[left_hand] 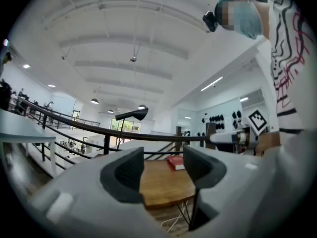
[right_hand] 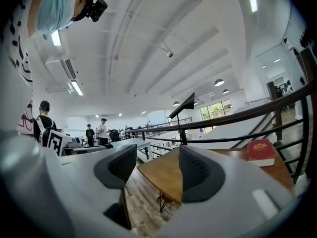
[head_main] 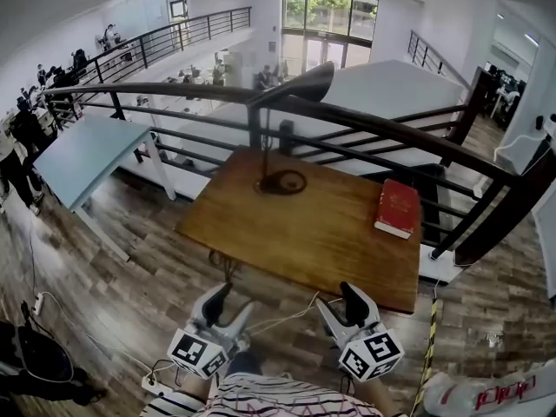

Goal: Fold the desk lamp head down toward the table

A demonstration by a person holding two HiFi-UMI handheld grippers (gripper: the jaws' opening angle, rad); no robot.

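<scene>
Head view steeply downward; gripper views level; all share table

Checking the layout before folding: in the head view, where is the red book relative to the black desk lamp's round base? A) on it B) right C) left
B: the red book lies apart to the right of the black desk lamp's round base.

Red book, black railing, pale desk
</scene>
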